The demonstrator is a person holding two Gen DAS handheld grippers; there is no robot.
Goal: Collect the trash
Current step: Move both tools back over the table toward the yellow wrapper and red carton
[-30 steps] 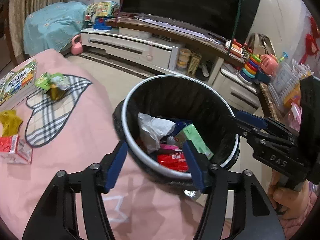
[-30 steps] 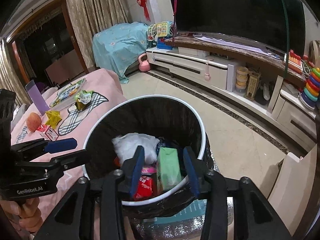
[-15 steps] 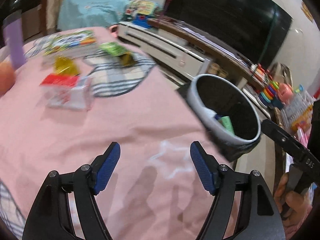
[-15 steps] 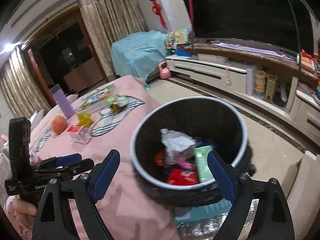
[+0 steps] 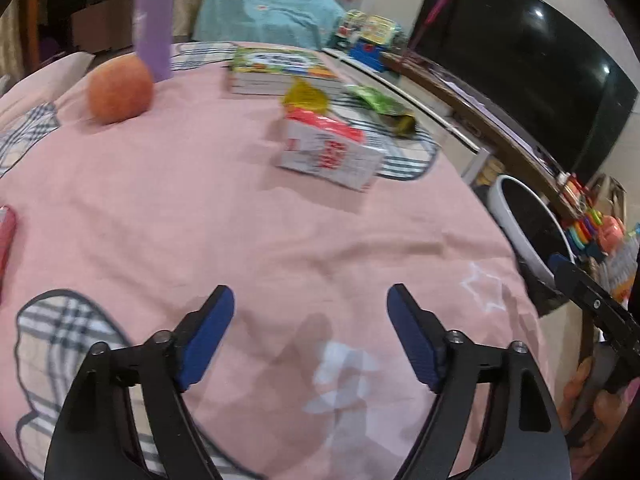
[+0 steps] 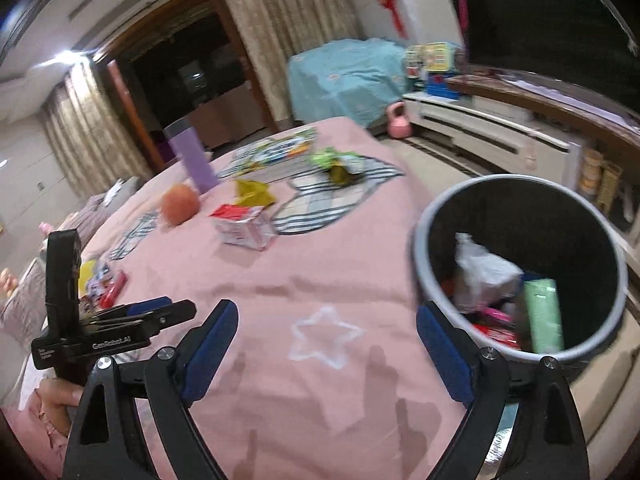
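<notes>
A red and white carton [image 5: 332, 150] lies on the pink tablecloth [image 5: 240, 232]; it also shows in the right wrist view [image 6: 244, 224]. A yellow wrapper [image 5: 306, 96] and a green wrapper [image 5: 378, 106] lie behind it. The black bin [image 6: 524, 264] with a white rim stands at the table's right edge and holds trash. My left gripper [image 5: 310, 326] is open and empty above the cloth. My right gripper [image 6: 326, 342] is open and empty, between the table and the bin.
An orange fruit [image 5: 120, 90], a purple cup [image 5: 154, 24] and a stack of books [image 5: 280, 70] stand at the far side. Red packets [image 6: 108, 290] lie at the table's left. A TV cabinet [image 6: 500, 132] runs along the right wall.
Both grippers have swung left from over the bin to over the table. The right gripper's jaws have opened wider. The carton is now nearer the left gripper.
</notes>
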